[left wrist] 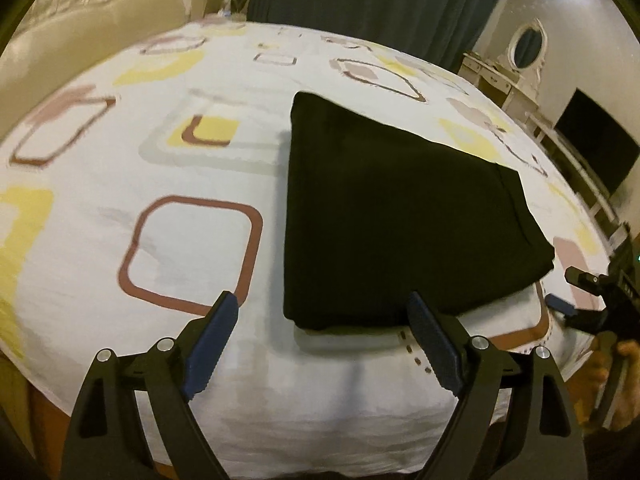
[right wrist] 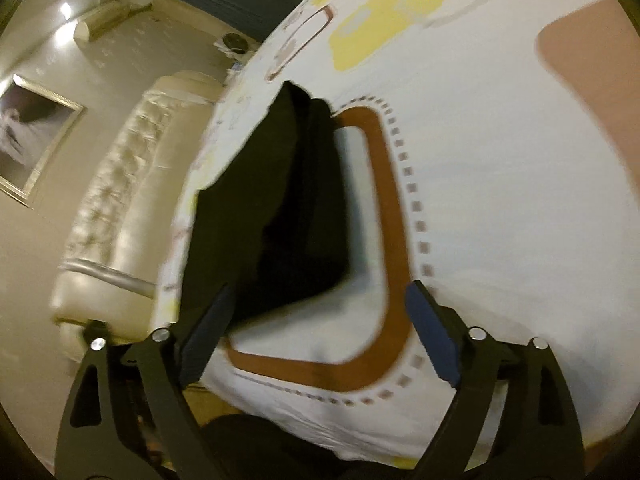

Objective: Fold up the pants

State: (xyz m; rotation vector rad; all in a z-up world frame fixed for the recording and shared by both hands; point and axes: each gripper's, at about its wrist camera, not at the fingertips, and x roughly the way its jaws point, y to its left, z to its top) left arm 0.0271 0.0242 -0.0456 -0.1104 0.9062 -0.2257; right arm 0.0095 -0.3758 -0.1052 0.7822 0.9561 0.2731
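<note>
A bedroom in a home is shown. A bed [left wrist: 120,240] covered with a white sheet printed in yellow and brown squares fills both views, and a cream tufted headboard [right wrist: 120,184] is seen against the wall. A framed picture [right wrist: 36,136] is hung above it. Dark curtains [left wrist: 372,4], a white dressing table with an oval mirror [left wrist: 527,46] and a flat television [left wrist: 596,144] are seen along the far side.

Left hand-held gripper [left wrist: 322,312] and right hand-held gripper [right wrist: 320,304] both hover with jaws spread, holding nothing.
</note>
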